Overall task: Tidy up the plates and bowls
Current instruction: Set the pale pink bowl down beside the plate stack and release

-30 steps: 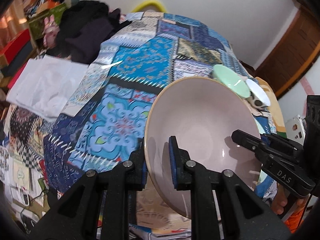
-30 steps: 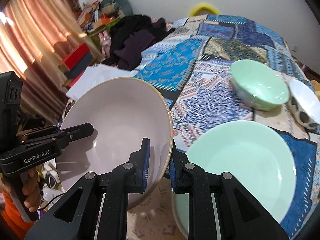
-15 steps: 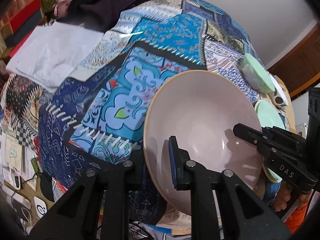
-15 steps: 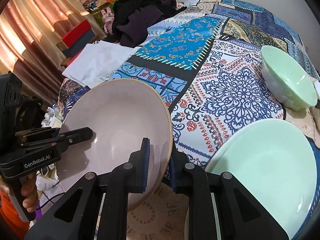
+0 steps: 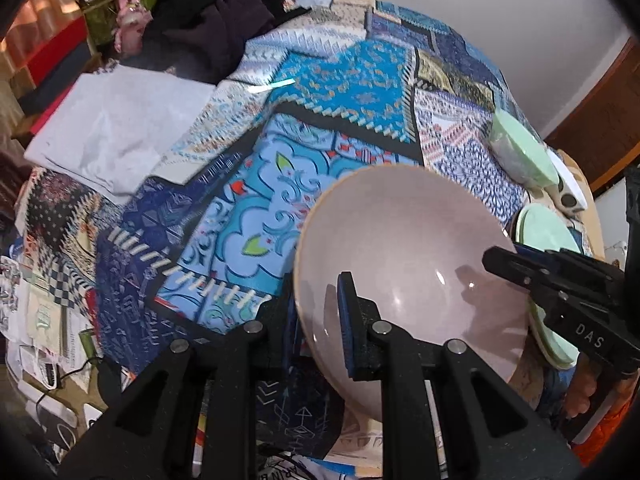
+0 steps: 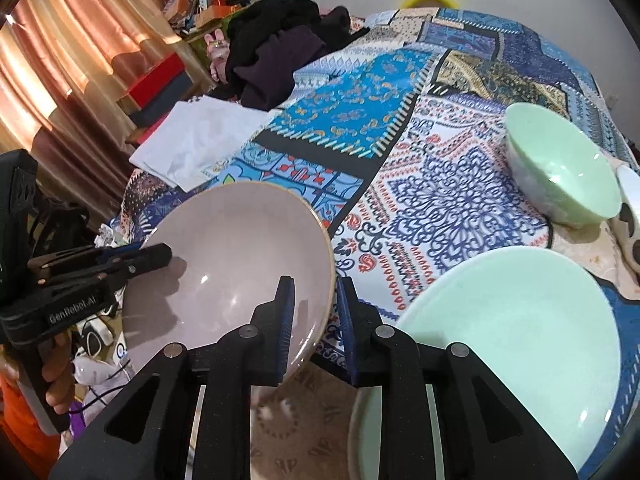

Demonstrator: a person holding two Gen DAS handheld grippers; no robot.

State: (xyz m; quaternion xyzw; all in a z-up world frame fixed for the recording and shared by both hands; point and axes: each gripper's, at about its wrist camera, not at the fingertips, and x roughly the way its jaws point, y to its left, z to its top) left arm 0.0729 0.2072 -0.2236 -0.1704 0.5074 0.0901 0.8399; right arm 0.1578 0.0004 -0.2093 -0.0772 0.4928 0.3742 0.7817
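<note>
A large pale pink bowl (image 5: 404, 248) with a tan rim is held tilted above the near edge of the patchwork-covered table (image 5: 344, 76). My left gripper (image 5: 316, 320) is shut on its left rim and my right gripper (image 6: 314, 316) is shut on its right rim; the bowl also shows in the right wrist view (image 6: 232, 264). A mint green plate (image 6: 516, 336) lies at the near right. A mint green bowl (image 6: 560, 164) stands behind it. A white bowl with dark spots (image 6: 630, 216) sits at the far right edge.
Folded white cloth (image 6: 196, 144) lies on the table's left side, with dark clothing (image 6: 280, 44) heaped behind it. Boxes and clutter stand by orange curtains (image 6: 60, 60) at left. Cables and papers (image 5: 44, 320) lie on the floor below the table edge.
Both grippers, still holding the pink bowl, have lowered it and drawn it toward the table's near-left edge. The green plate and green bowl have not moved.
</note>
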